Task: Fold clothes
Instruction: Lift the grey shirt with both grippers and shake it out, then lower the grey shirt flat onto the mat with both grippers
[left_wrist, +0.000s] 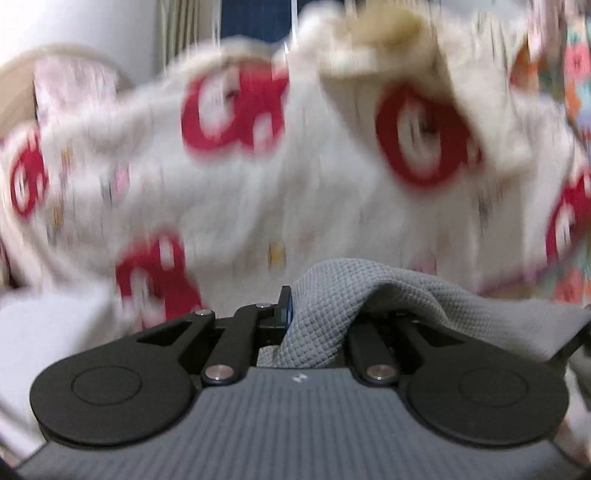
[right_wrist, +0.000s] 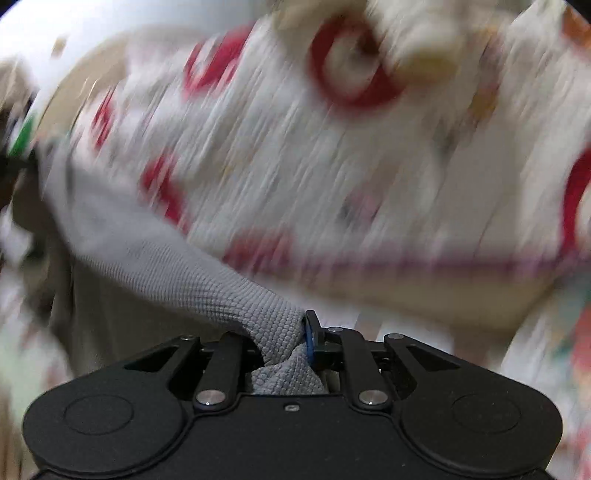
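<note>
In the left wrist view, the left gripper is pinched tight on a bunched fold of the grey knit garment. The cloth humps over the fingers and trails off to the right, hiding most of the right-hand finger. Behind it lies a white bedspread with red prints, badly smeared by motion blur. The risk here is the bunched grip: the gripper seems to hold a wad and not a clean edge, so the cloth could work loose on a fast swing, or the fold could come out crooked

In the right wrist view, the right gripper is likewise clamped on a gathered end of the same grey garment, which stretches away up and to the left in a taut band. The bedspread beyond it streaks even more heavily. With the cloth drawn tight between both hands, one hand pulling ahead of the other could drag fabric out of a grip. How much of the garment hangs free cannot be told, so a loose part might snag or fold under unseen
</note>
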